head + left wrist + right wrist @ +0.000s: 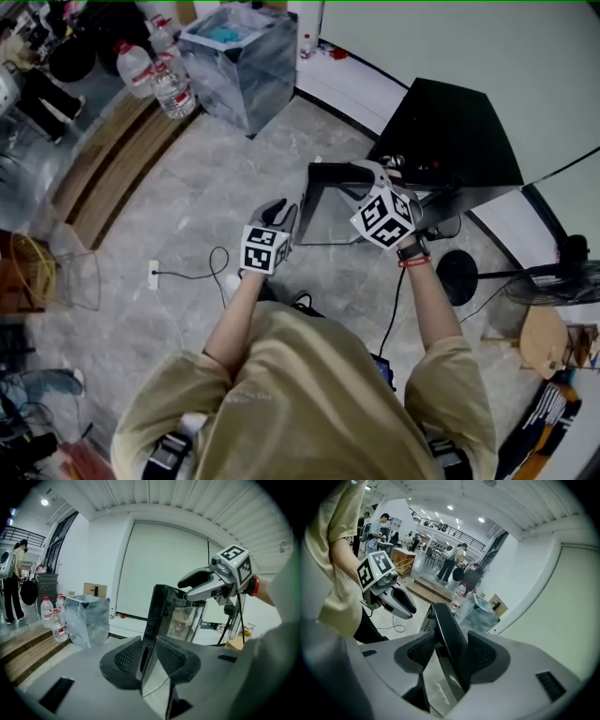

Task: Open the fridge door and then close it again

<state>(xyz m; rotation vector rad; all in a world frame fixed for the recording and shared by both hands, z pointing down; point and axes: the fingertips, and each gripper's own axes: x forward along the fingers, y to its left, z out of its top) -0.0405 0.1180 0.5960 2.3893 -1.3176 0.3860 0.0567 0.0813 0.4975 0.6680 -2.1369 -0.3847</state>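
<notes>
A small black fridge [450, 131] stands on the floor with its glass door [328, 211] swung open towards me. My left gripper [281, 217] is at the door's free edge. In the left gripper view the dark door edge [151, 616] stands in the narrow gap of the left gripper [149, 656], whose jaws are slightly apart. My right gripper [370, 176] is over the door's top near the fridge. In the right gripper view the right gripper [447, 656] straddles the door [445, 625] with its jaws wide apart and a gap on the left side.
A translucent bin [234, 61] and water bottles [155, 70] stand at the far left by wooden steps [112, 159]. A cable and socket [155, 275] lie on the floor. A fan stand [459, 277] and a wooden stool [544, 337] are at the right. People stand in the background.
</notes>
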